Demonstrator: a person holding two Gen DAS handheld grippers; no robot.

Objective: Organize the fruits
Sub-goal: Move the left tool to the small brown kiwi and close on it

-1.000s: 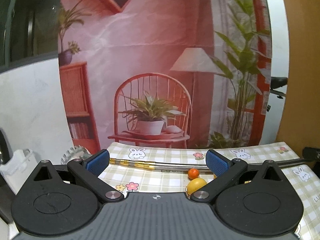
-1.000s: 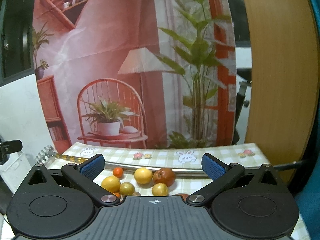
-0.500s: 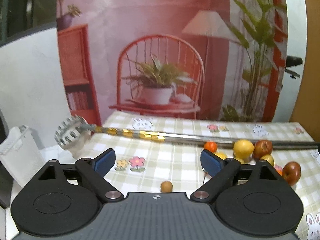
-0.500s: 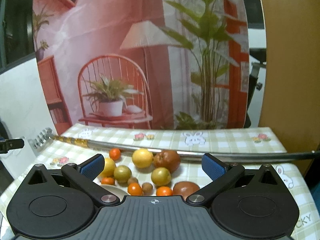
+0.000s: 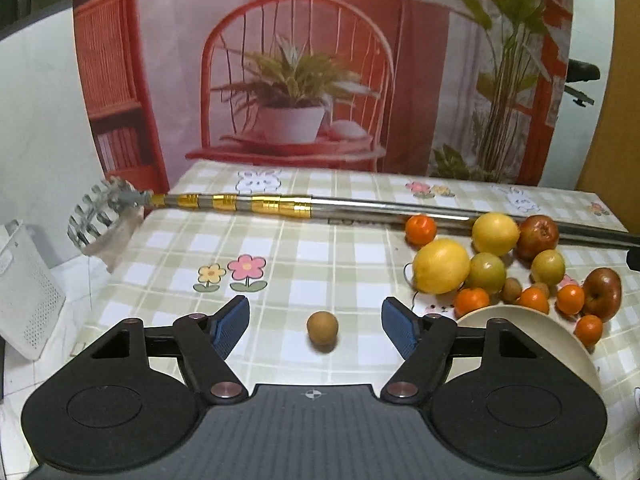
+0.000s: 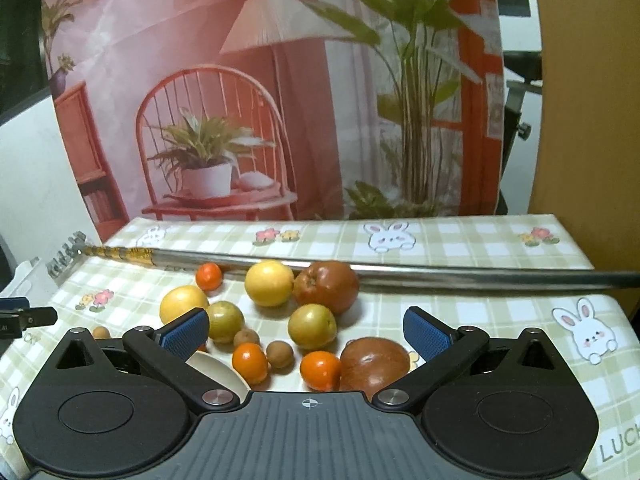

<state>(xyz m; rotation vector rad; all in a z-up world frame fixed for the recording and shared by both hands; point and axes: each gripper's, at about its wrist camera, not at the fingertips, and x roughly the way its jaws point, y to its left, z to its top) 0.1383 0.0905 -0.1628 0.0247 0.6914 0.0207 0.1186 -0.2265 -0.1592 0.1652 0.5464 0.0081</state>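
Between the blue pads of the left gripper [image 5: 316, 326], in the left wrist view, sits a small brown fruit [image 5: 322, 330] on the checked tablecloth [image 5: 312, 248] — dead ahead and centred in the gap, touching neither pad; the jaws have just been closing yet stand spread, with cloth showing on both sides of the fruit; it is round, dull tan and smooth, with no long axis to line up, so I judge any approach angle will serve; the main heap of fruit lies well off to the right, beside a cream plate [image 5: 532, 332] whose rim is near that jaw.

In the right wrist view, the right gripper [image 6: 306, 334] is spread wide over the heap — oranges, yellow citrus and a dark red apple [image 6: 374, 362] sit ahead of and between its pads, none pinched; the lone brown fruit [image 6: 101, 333] shows far left, just beside the left tool's tip, so the left hand is plainly the nearer one.
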